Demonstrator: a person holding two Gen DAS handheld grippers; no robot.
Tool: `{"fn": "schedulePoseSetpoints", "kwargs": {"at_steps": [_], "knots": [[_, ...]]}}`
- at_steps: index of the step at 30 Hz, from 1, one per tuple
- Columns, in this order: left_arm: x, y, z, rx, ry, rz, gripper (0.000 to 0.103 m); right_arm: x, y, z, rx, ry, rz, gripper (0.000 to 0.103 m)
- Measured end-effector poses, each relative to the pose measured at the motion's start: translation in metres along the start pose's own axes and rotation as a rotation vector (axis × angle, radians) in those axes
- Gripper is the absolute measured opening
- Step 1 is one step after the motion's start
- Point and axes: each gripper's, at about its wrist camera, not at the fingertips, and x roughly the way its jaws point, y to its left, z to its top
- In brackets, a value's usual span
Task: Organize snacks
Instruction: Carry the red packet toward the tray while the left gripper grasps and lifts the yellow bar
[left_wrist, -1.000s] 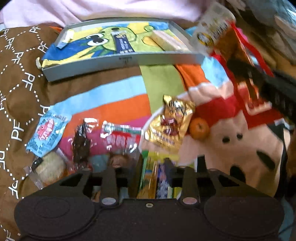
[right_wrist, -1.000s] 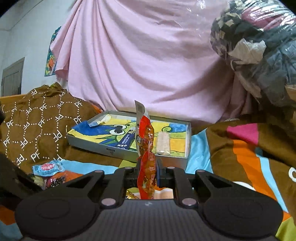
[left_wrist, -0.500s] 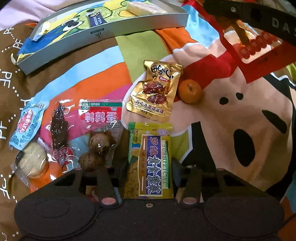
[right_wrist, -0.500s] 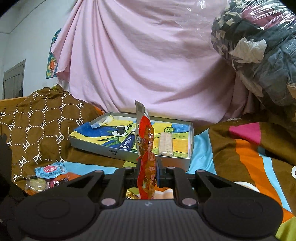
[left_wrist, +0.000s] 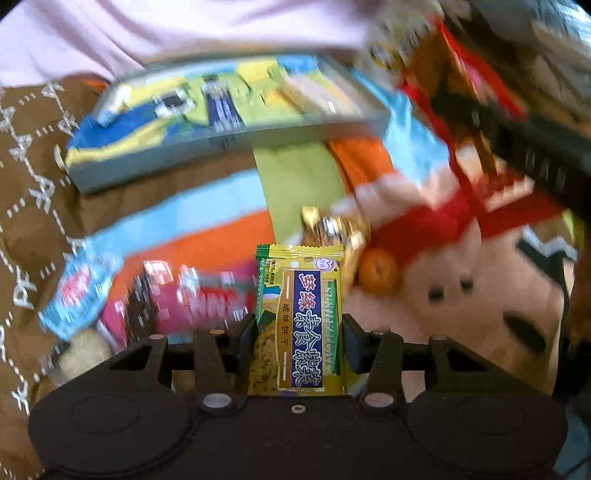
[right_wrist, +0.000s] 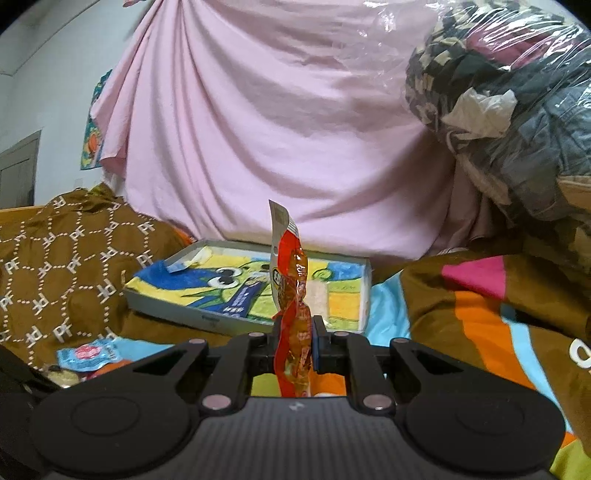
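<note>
The left tongs (left_wrist: 298, 334) pinch a yellow-green cracker packet (left_wrist: 301, 317) by its two long edges, label facing up, the packet lifted above the striped blanket (left_wrist: 295, 177). Past its top edge, at about 1 o'clock, lie a gold wrapper (left_wrist: 334, 229) and a small orange (left_wrist: 378, 272), touching each other. To the packet's 9 o'clock a pink-and-red packet (left_wrist: 195, 299) and a blue sachet (left_wrist: 79, 291) rest on the blanket, both blurred. At 11 o'clock, well apart, sits the grey tray (left_wrist: 229, 142) lined with a cartoon cloth.

The right tongs (right_wrist: 294, 334) are pressed on a red-orange sausage pouch (right_wrist: 291, 291) that stands upright between them, its white top edge rising at 12 o'clock. Behind it the tray (right_wrist: 207, 319) holds a pale bar (right_wrist: 317, 299) near its right side and a blue stick packet (right_wrist: 240, 302) near the middle. A pink sheet (right_wrist: 280, 122) hangs behind.
</note>
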Motion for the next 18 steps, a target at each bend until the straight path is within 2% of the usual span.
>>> {"fn": "schedulePoseSetpoints", "kwargs": {"at_steps": [6,10,14,18], "knots": [[-0.002,0.006,0.05,-0.079,-0.141,0.065,0.05,0.022,-0.014,0.003,0.051,-0.036,-0.067,0.015],[0.004,0.01,0.087,-0.124,-0.216,0.098,0.05,0.038,-0.023,0.008,0.07,-0.074,-0.081,0.015],[0.017,0.013,0.119,-0.163,-0.253,0.1,0.05,0.055,-0.026,0.018,0.067,-0.123,-0.076,0.015],[0.032,0.017,0.142,-0.199,-0.274,0.09,0.05,0.072,-0.03,0.02,0.072,-0.135,-0.057,0.015]]}}
